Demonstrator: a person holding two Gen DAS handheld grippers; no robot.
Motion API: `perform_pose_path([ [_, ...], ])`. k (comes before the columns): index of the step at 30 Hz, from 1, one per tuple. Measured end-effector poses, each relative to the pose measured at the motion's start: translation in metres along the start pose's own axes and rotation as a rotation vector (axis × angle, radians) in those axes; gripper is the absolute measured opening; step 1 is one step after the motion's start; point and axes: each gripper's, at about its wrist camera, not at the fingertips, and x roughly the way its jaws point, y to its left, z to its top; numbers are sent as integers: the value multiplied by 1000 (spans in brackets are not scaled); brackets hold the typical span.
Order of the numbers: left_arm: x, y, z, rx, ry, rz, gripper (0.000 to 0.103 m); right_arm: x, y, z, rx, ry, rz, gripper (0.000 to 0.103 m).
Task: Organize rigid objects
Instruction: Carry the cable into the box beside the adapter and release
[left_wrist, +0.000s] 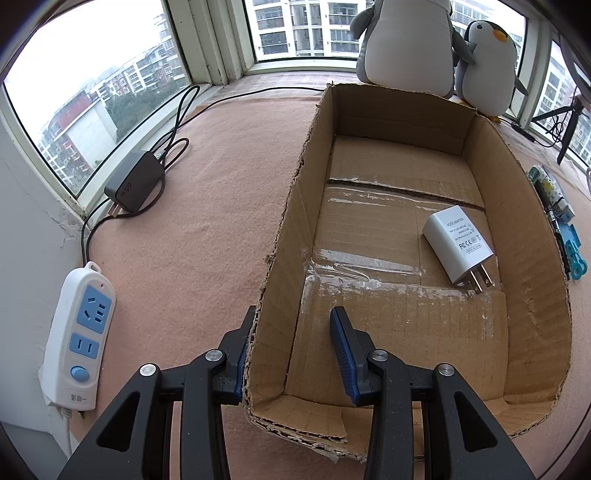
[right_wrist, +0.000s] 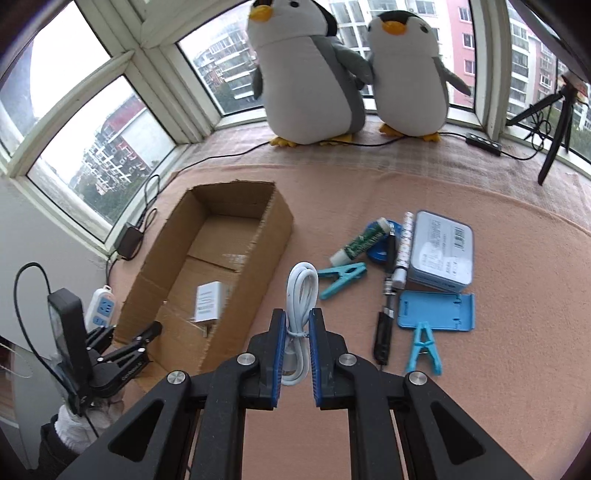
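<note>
**Left gripper on the box wall, right gripper holding the white cable**

Blue pads of the left gripper (left_wrist: 295, 354) are nearest in the left wrist view. They stand on both sides of the torn left wall of the cardboard box (left_wrist: 284, 229), one outside and one inside; the outer pad touches the wall, and the gripper is clenched on it as far as it goes. Inside the box lies a white charger (left_wrist: 458, 243), near the right wall, with much free floor around it. Left of the box the pink mat (left_wrist: 207, 192) is wide and open up to a white power strip (left_wrist: 77, 332) and a dark adapter (left_wrist: 135, 186) by the window.

From the right wrist view, the right gripper (right_wrist: 297, 343) is grasping a bundled white cable (right_wrist: 301, 295), with its loop standing out above the fingers. The box lies to its left. This view alone shows the things waiting to the right of the box: two teal clips (right_wrist: 341, 278), a blue phone stand (right_wrist: 437, 308), a grey tin (right_wrist: 441, 251), a green-labelled tube (right_wrist: 360, 242) and a dark pen (right_wrist: 384, 332), close together. Free mat lies between the box and this group. Two plush penguins (right_wrist: 310, 74) stand at the far edge.
</note>
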Motion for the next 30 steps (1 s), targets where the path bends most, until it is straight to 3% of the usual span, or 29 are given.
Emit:
perform_pose_path([
  [9,0,-1,0,0,-1,0,41,26,71,-1,-93,37,134,11],
  [18,0,-1,0,0,-1,1,41,53,97,-11,-139,98,157,11],
  [20,0,-1,0,1,-1,0,41,56,99,-14,-149,106,152,14],
  [22,0,-1,0,0,-2,0,41,56,100,-15,-153,102,140,32],
  [24,0,-1,-1,-1,-2,0,41,52,98,-16,-152,81,127,40],
  [30,0,-1,-1,4,-2,1,41,41,81,-19,-116,58,109,41],
])
